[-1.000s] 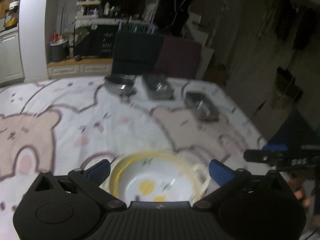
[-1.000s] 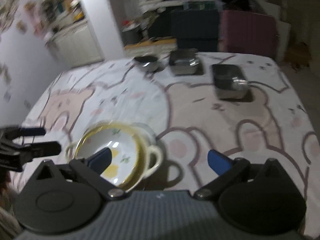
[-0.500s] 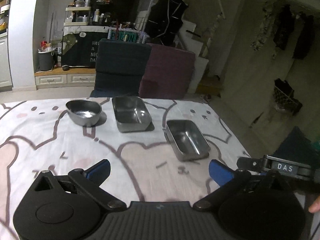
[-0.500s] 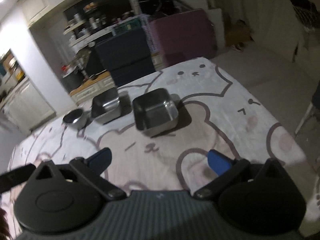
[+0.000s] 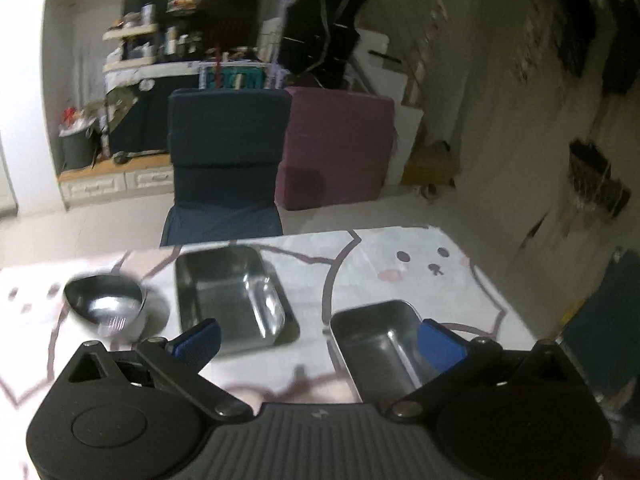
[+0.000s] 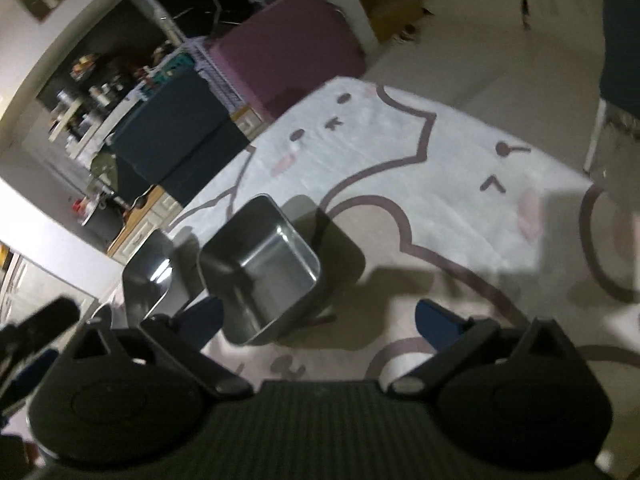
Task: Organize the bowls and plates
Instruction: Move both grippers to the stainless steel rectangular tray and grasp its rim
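- While both views are dim and partly blurred, the left tool [image 5: 318, 340] is seen with its blue-tipped fingers [image 5: 198, 340] spread wide and nothing between them.
- Left tool hangs above the near part of the table [image 5: 420, 280], which is covered by a white cloth printed with bear outlines.
- Three steel dishes lie on the table in the left view: a round bowl [image 5: 105, 305] at far left, a square pan [image 5: 230, 294] just to its right, and a second pan [image 5: 380, 344] further right and nearer.
- Round bowl and square pan sit close beside each other, apart; whether their shadows hide contact cannot be told. The second pan is set apart from both.
- Right finger of the left tool overlaps the second pan's right rim in the picture; contact cannot be told.
- Right tool [image 6: 318, 322] is likewise spread wide, holding nothing, above the table [image 6: 460, 184].
- In the right view the nearer pan [image 6: 260, 268] lies just beyond the left finger [image 6: 202, 320], upright, with another pan [image 6: 148, 276] just to its left, partly hidden.
- Beyond the far table edge stand a dark blue chair [image 5: 226, 160] and a maroon chair [image 5: 336, 148], side by side, with cluttered shelves [image 5: 160, 48] behind.
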Demonstrator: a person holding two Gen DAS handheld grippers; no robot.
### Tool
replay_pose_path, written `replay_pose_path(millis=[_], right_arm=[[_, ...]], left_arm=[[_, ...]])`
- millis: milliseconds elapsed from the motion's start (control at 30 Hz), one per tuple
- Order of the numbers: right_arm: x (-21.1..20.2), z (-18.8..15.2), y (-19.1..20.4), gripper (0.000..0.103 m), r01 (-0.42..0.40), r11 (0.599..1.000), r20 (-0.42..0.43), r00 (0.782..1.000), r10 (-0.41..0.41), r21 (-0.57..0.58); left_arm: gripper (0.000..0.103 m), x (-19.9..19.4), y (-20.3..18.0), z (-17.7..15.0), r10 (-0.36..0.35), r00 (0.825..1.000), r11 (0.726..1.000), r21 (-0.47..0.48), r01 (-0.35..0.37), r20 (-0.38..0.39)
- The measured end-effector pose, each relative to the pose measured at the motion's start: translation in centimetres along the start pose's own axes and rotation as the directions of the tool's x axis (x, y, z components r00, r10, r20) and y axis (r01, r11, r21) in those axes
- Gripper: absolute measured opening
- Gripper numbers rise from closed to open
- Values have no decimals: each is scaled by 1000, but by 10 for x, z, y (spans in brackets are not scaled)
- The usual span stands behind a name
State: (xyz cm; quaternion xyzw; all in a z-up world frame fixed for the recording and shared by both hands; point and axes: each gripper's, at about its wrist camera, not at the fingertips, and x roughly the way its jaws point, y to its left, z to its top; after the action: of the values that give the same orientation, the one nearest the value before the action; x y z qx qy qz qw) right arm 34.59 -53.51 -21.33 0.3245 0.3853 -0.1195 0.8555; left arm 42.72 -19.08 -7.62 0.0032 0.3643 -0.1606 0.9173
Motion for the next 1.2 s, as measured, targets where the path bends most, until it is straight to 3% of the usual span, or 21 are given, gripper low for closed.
replay_pose_path(millis=[133,233,333,567,833,967,1067,1133,1167,1200], right_arm=[[20,5,1,103,5,999,-27,1000,-4,51],[34,6,1,103,16,997,-57,998,-11,81],[44,6,3,102,22,996,-76,997,-16,81],[65,-2,10,92,30,999,-140,990,-24,43],[63,-9,13,87,43,997,-157,986,-52,-63],[62,-6,13,81,38,995,-162,985,-53,-94],[56,-3,17,68,10,990,-159,987,-33,-143],[53,-2,20,47,-15,984,-152,988,-13,-178],[52,-3,22,42,-30,980,-148,989,1,-198],[50,-3,24,32,-39,976,-144,990,8,-212]], left_arm=[[103,43,-16,16,10,999,992,123,-5,-43],[103,74,-31,18,30,996,970,241,-9,-84],[102,103,-38,14,56,991,955,297,-16,-125],[98,144,-41,9,126,981,936,344,-67,-150],[92,149,-33,10,147,974,949,303,-90,-171],[73,140,-24,8,119,975,965,253,-68,-190],[55,127,-17,5,94,975,976,211,-51,-199],[45,118,-9,2,78,974,986,161,-44,-214],[37,114,-5,0,71,973,989,139,-41,-218],[19,109,0,-2,65,973,992,116,-39,-223]])
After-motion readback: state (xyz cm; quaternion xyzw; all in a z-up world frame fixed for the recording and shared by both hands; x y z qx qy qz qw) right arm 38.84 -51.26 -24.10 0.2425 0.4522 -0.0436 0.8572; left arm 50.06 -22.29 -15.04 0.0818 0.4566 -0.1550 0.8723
